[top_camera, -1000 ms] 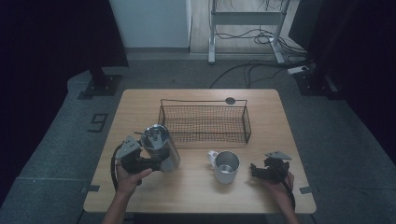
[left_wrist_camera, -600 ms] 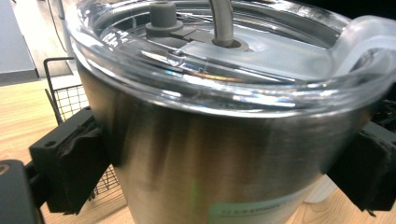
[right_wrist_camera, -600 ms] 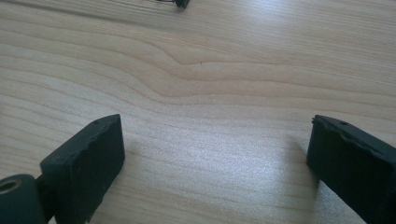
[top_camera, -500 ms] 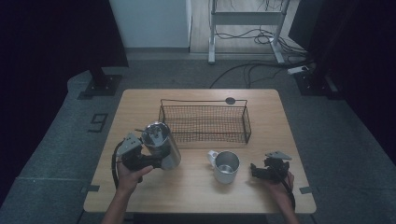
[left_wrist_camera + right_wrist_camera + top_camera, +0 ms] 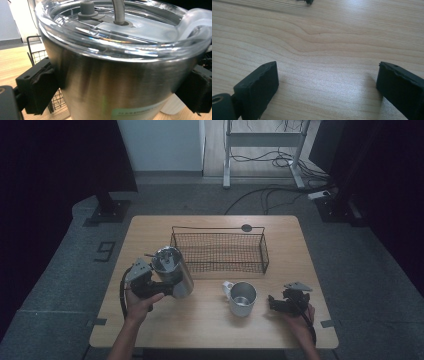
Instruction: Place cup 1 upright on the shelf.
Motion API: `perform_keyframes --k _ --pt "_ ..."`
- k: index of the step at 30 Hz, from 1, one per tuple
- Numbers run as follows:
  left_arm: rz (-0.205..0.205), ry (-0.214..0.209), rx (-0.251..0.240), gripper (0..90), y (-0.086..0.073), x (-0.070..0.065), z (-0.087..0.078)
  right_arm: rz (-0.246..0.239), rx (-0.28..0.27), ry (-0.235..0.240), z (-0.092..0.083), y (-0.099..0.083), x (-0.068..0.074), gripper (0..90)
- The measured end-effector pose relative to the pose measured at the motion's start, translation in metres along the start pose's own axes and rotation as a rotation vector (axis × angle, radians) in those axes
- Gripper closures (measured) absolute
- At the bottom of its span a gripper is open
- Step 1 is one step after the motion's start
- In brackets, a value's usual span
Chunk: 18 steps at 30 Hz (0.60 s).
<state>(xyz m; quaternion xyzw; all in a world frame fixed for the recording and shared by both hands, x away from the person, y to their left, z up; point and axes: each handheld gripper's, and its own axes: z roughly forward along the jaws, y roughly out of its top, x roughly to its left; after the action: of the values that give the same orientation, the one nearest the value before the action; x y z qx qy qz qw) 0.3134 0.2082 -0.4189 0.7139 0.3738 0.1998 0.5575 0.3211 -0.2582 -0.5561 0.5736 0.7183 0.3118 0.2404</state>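
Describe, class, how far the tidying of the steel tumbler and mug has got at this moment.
Done: nothing yet; the wire basket holds no cup. In hand: the left tool is clamped on the lidded steel tumbler, its pads on both sides, carried tilted just left of the basket. Left: the tumbler probably goes into the basket, and the mug stands untouched on the table, while the right tool rests open over bare wood.
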Motion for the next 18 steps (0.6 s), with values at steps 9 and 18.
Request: perform_keyframes --k 9,18 --pt "-0.009 0.003 0.000 4.2 0.0026 0.0040 0.0030 0.000 0.000 0.000 0.0000 0.0000 0.0000 4.0" --pt "-0.008 0.008 -0.001 4.2 0.0061 0.0065 0.0045 0.000 0.000 0.000 0.0000 0.0000 0.0000 4.0"
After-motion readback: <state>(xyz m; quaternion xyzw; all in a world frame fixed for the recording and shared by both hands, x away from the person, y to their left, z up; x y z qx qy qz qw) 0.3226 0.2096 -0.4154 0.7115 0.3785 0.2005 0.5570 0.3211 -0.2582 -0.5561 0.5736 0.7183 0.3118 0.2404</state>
